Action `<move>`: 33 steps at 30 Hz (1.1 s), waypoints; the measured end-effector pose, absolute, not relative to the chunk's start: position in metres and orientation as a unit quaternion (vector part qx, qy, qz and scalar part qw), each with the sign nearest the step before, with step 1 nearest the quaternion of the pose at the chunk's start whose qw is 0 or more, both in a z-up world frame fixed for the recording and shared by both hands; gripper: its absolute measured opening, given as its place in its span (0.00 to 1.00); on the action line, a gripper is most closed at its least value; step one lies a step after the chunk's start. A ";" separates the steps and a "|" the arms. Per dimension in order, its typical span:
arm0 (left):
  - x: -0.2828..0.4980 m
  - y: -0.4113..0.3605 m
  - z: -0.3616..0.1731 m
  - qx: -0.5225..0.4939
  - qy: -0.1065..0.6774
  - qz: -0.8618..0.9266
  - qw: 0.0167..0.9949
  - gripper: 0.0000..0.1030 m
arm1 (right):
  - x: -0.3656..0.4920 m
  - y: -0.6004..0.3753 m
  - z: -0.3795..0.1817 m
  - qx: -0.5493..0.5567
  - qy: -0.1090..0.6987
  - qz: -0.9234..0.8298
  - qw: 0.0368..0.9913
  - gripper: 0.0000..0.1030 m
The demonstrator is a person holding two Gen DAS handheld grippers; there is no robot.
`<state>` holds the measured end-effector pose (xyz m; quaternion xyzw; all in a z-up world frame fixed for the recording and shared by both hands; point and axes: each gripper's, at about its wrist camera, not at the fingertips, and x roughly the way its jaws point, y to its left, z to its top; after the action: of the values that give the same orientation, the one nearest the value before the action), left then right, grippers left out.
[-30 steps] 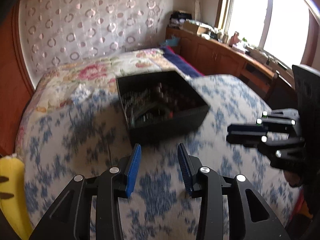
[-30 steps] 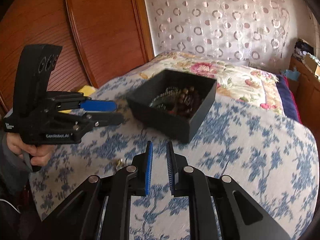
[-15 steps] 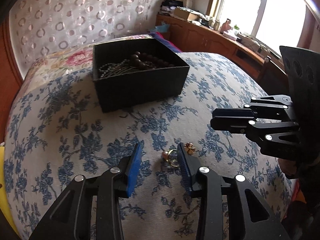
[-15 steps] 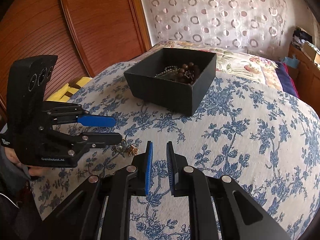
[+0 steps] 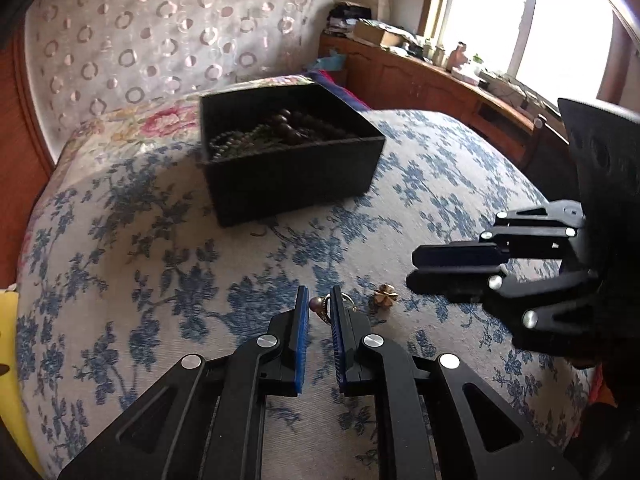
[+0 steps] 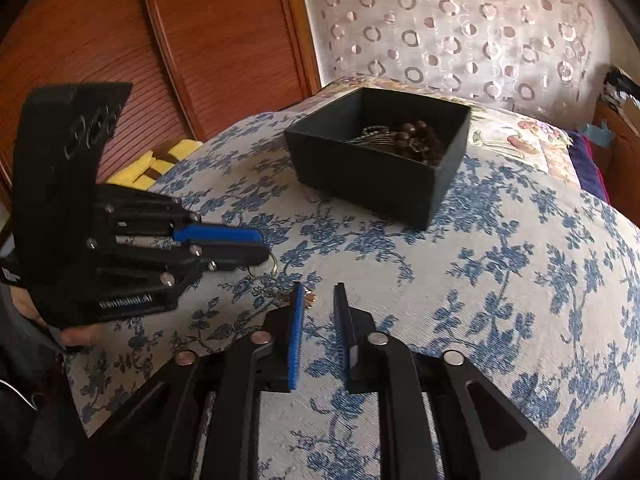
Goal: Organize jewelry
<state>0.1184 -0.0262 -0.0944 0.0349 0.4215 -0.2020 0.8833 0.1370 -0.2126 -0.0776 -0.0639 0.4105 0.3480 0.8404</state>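
A black box holding dark beads and chains sits on the blue-flowered cloth. My left gripper is low over the cloth. Its jaws are closing on a small ring with a purplish bead, and both pads touch it. A little gold flower-shaped piece lies just right of it. In the right wrist view, the ring shows at the left gripper's tips. My right gripper is opening with nothing between its fingers. The gold piece lies just outside its left fingertip. The box stands beyond.
The cloth covers a rounded surface that falls away at the sides. A floral bedspread and a patterned headboard lie behind the box. A wooden cabinet runs under the window at the right, and something yellow sits by the wooden wall.
Both grippers have come down closer to the cloth. The left jaws have narrowed around the ring. The right jaws have spread apart.
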 end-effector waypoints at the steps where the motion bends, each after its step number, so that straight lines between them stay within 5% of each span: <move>1: 0.119 -0.024 -0.093 0.033 0.420 -0.199 0.885 0.09 | 0.137 -0.209 -0.078 -0.068 0.410 0.348 0.840 0.28; 12: 0.124 -0.004 -0.087 0.013 0.411 -0.176 0.894 0.09 | 0.136 -0.187 -0.088 -0.129 0.413 0.344 0.833 0.27; 15: 0.127 -0.003 -0.087 0.013 0.411 -0.170 0.896 0.09 | 0.133 -0.180 -0.089 -0.154 0.405 0.336 0.836 0.16; 20: 0.136 0.001 -0.079 0.007 0.402 -0.164 0.901 0.09 | 0.134 -0.181 -0.087 -0.157 0.403 0.344 0.833 0.16; 33: 0.160 -0.009 -0.039 0.011 0.355 -0.159 0.921 0.09 | 0.188 -0.204 -0.017 -0.129 0.330 0.322 0.878 0.16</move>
<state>0.1600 -0.0086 -0.0394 0.0108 0.3553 -0.1585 0.9211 0.1882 -0.2042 -0.0168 -0.1287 0.3298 0.3224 0.8779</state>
